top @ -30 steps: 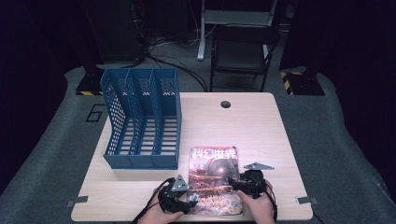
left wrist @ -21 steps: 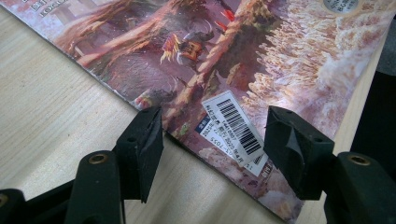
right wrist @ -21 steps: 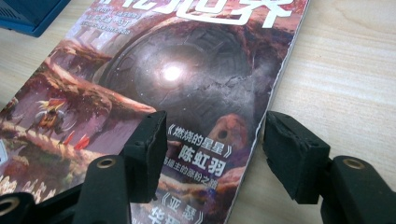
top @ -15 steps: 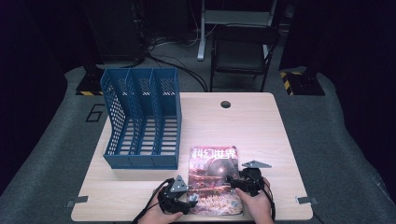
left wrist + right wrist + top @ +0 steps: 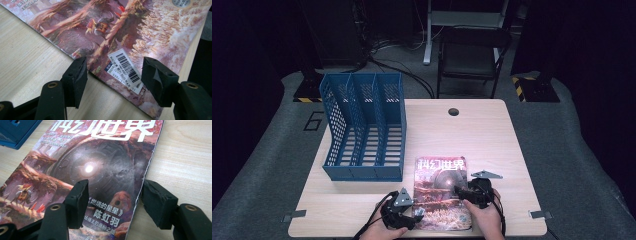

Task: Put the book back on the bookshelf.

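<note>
A magazine [image 5: 442,192] with a reddish science-fiction cover and white title characters lies flat near the table's front edge. My left gripper [image 5: 404,212] is open over its lower left corner, and in the left gripper view the jaws straddle the barcode label [image 5: 125,68] on the magazine [image 5: 140,32]. My right gripper [image 5: 469,192] is open at the magazine's right edge. In the right gripper view one jaw hovers over the cover [image 5: 100,167] and the other over bare wood beside the spine. Nothing is gripped.
A blue three-slot file rack [image 5: 362,127] stands at the table's back left, its corner [image 5: 17,131] close to the magazine's top left. The table [image 5: 492,135] has a cable hole [image 5: 454,111] at the back. A chair [image 5: 472,47] stands behind.
The right gripper has edged slightly toward the magazine's right edge. The left gripper and the magazine stay where they were.
</note>
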The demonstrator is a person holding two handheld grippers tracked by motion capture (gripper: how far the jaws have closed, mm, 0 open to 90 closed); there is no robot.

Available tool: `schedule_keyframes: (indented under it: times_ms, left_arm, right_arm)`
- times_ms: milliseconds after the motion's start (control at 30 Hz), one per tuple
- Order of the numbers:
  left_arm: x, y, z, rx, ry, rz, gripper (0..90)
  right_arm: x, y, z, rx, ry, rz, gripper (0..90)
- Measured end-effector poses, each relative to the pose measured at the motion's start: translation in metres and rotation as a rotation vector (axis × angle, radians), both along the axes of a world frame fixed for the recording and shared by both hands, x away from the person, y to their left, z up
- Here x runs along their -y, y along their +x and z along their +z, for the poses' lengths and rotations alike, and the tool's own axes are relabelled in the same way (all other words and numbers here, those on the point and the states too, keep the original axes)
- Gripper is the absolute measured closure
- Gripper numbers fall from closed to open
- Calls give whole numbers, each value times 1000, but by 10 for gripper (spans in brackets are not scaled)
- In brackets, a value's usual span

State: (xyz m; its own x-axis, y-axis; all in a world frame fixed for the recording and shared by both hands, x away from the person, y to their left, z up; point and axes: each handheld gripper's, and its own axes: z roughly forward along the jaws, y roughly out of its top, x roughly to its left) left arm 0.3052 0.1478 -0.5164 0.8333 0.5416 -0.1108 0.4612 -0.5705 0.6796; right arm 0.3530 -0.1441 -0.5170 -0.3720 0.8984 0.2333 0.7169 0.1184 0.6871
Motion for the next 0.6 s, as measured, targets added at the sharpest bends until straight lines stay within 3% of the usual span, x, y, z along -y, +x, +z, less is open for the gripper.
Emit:
schedule_keyframes:
  times_ms: [167,267,467,600]
  left_arm:
    - [-1,0,-1,3,-11,-6,377]
    - [-1,0,-2,20,-15,3,380]
    - [-1,0,-2,15,-13,-1,381]
    - [-2,1,-2,14,-13,-4,384]
  right_arm:
    - [0,1,0,-2,3,-3,386]
    - [2,2,0,-13,33,-5,394]
    - [6,2,2,-19,65,-6,413]
    - [10,3,3,-26,115,-20,433]
